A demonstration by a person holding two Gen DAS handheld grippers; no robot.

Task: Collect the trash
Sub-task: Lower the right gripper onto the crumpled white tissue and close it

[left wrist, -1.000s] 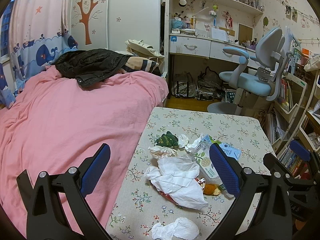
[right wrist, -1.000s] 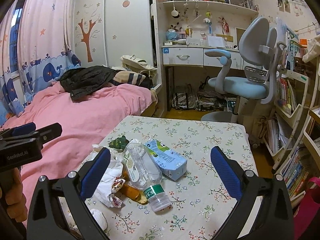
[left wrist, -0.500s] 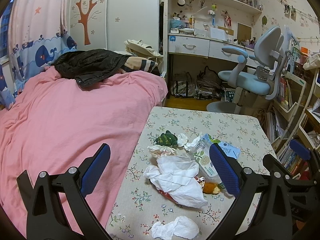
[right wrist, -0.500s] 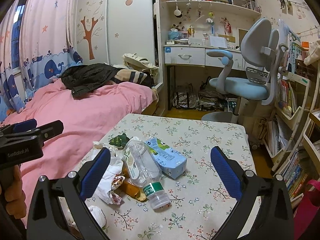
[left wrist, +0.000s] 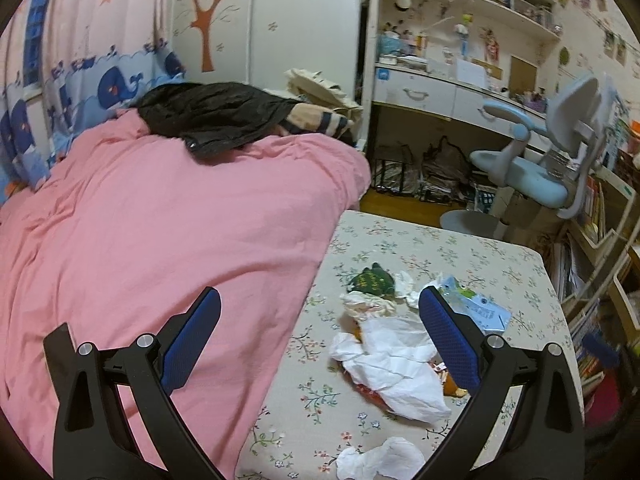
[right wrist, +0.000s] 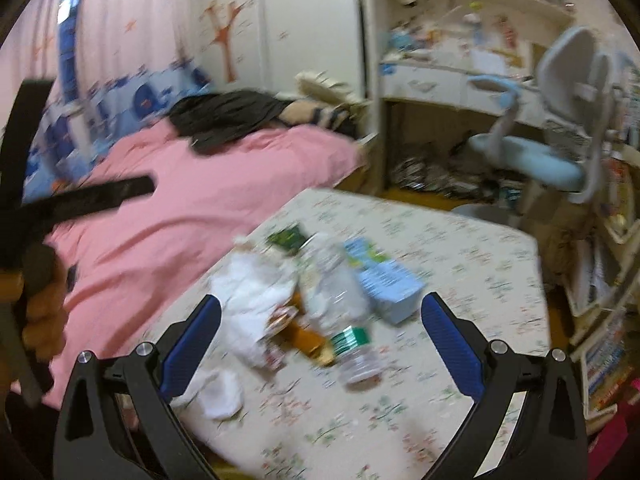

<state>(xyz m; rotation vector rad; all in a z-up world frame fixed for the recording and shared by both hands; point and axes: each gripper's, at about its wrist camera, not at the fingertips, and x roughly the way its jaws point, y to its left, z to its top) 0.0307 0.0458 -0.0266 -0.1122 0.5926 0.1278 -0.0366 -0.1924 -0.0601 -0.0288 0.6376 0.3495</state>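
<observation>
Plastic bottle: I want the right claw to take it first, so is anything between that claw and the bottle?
Nothing visible blocks it. The right claw is open, and the plastic bottle lies on the table just ahead of it, cap end nearest. Crumpled tissue and a blue carton flank the bottle, so a wide closure might catch them.

Desk [left wrist: 452, 248]: matt floral cloth cover. Tissues [left wrist: 396, 364]: crumpled white paper. Bottle [right wrist: 336, 300]: clear glossy plastic, green label. Carton [right wrist: 384, 280]: smooth printed card. Bed cover [left wrist: 160, 240]: soft pink cloth. Left tongs [left wrist: 320, 340]: matt black plastic, textured blue pads.
</observation>
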